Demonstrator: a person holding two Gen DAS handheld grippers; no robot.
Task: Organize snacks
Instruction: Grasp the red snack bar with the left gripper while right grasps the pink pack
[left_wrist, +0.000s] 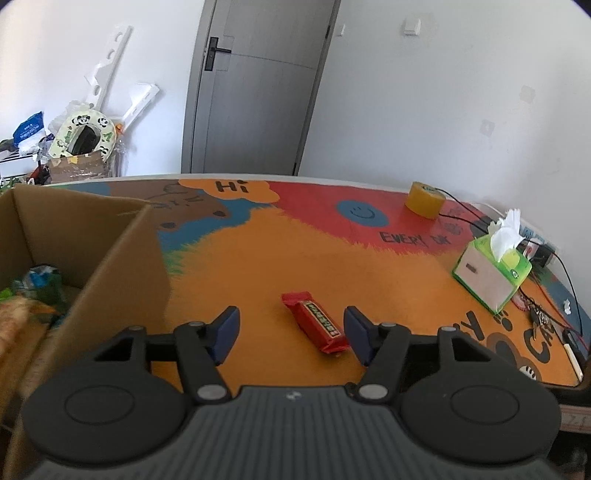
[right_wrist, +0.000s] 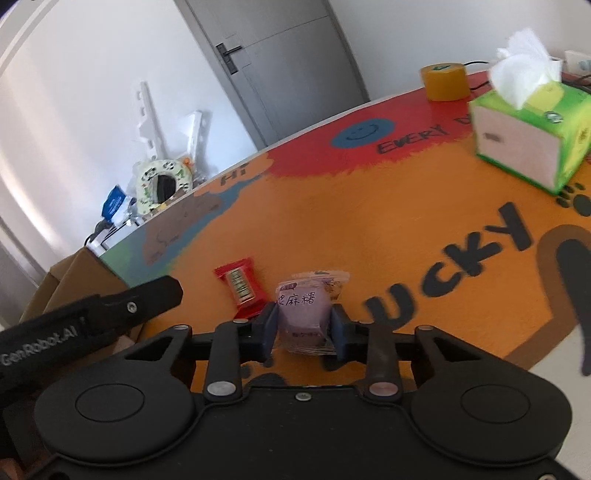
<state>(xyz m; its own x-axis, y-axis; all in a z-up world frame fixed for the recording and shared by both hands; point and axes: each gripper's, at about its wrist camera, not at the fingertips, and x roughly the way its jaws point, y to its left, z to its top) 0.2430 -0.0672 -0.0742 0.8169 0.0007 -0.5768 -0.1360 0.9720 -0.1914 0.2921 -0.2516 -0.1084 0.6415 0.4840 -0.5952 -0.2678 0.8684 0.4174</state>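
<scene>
Where box (left_wrist: 122, 258) stands, perhaps snacks inside.

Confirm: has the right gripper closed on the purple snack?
Shut on it: the right gripper has both blue pads against the purple snack packet.

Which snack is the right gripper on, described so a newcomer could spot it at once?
Start at the colourful table mat, on its orange part near the front edge by the black lettering. There the right gripper pinches a pale purple snack packet between its blue pads. Unlike the long red snack bar just to its left, it is squat, translucent-edged and purple.
</scene>
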